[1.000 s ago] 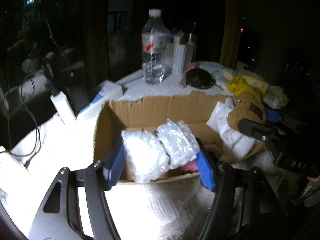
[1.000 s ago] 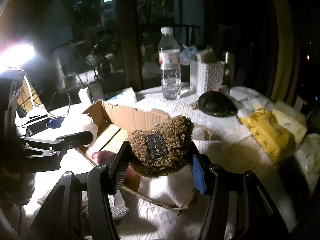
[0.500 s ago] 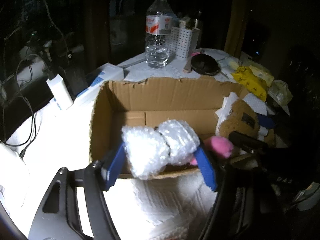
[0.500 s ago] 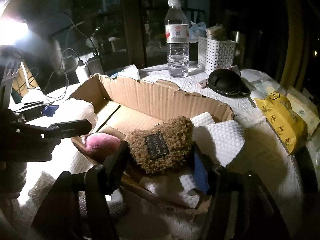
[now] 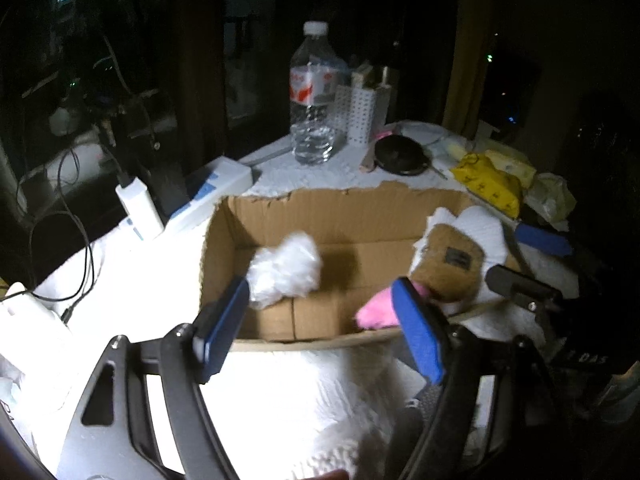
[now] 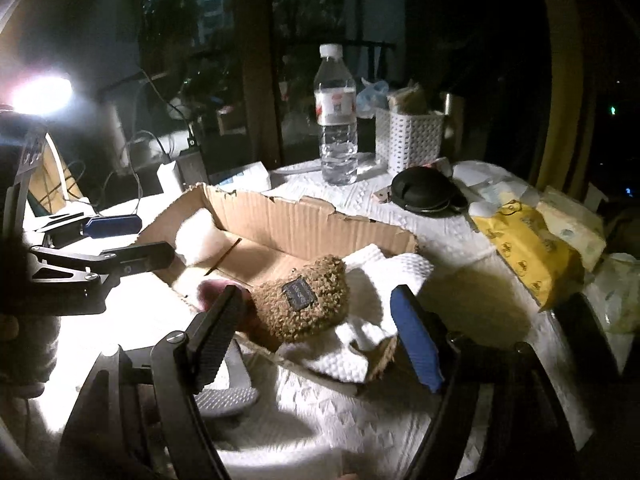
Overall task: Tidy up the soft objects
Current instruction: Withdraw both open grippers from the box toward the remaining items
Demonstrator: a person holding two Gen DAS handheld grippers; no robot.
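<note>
An open cardboard box sits on the white-covered table; it also shows in the right wrist view. A white bubble-wrap bundle is blurred, free of my fingers, over the box's left half. My left gripper is open and empty at the box's near edge. A brown fuzzy pouch rests on a white cloth at the box's right end, beside a pink soft object. My right gripper is open around the pouch without gripping it.
A water bottle, a white perforated basket and a black round case stand behind the box. Yellow tissue packs lie at the right. A charger and cables lie at the left. A bright lamp glares.
My left gripper opened and let go of the bubble-wrap bundle, which drops into the box. My right gripper opened and released the brown pouch onto the white cloth.
</note>
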